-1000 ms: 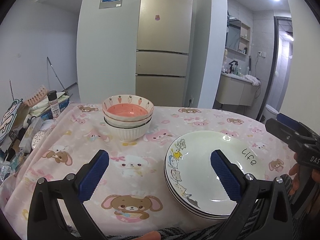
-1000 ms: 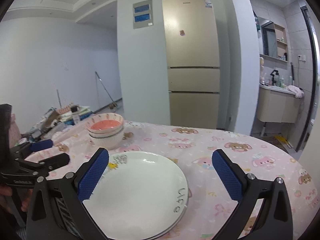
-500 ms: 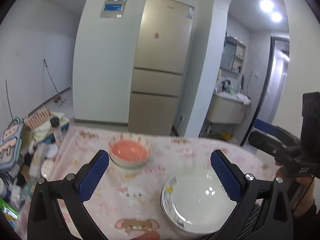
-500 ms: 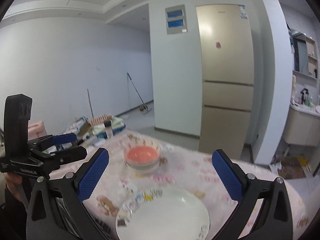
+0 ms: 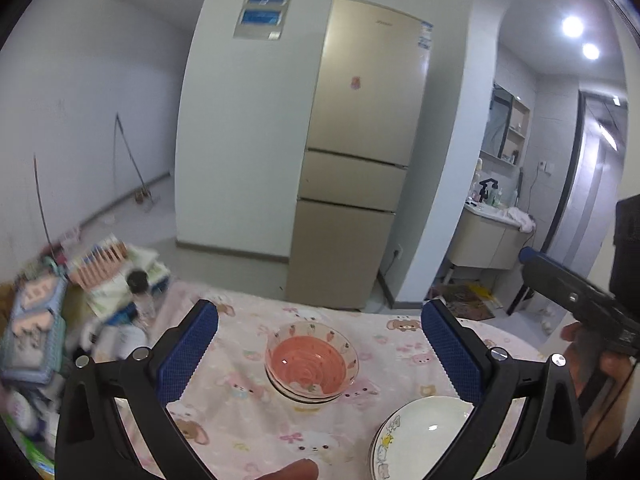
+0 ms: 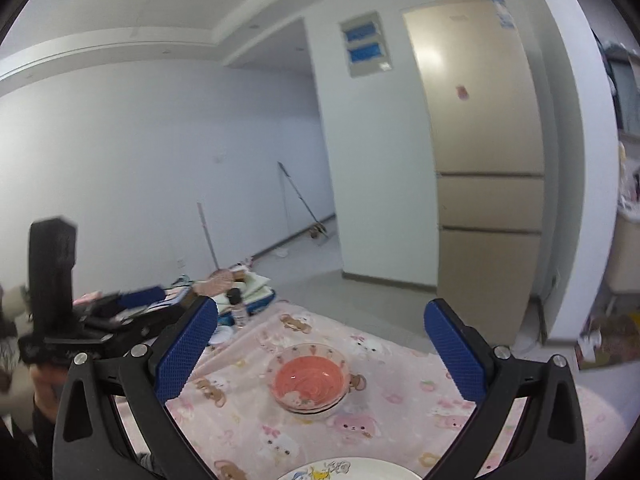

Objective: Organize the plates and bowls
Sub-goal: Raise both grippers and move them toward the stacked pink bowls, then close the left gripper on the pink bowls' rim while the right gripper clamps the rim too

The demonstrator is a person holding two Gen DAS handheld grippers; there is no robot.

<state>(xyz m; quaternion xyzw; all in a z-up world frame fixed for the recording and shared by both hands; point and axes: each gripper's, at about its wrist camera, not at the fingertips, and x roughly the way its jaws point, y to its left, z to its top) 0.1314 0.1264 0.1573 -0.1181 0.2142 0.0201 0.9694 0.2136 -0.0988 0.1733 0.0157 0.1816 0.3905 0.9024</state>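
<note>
A stack of bowls point(image 5: 311, 368) with a pink-lined carrot-rimmed bowl on top stands on the pink bear-print tablecloth point(image 5: 240, 420); it also shows in the right wrist view point(image 6: 309, 378). A stack of white cartoon plates point(image 5: 420, 440) lies near the front right, its rim just visible in the right wrist view point(image 6: 344, 470). My left gripper point(image 5: 319, 354) is open and empty, held high above the table. My right gripper point(image 6: 321, 354) is open and empty, also raised; it shows at the right edge of the left wrist view point(image 5: 576, 296).
Clutter of boxes, a bottle point(image 5: 140, 292) and packets lies off the table's left edge. A tall beige fridge point(image 5: 360, 152) stands behind the table. A bathroom doorway with a sink cabinet point(image 5: 488, 236) opens at the right.
Both grippers have risen well above the table and pulled back, so bowls and plates look smaller and lower. Both stay open and empty. The stacks have not moved.
</note>
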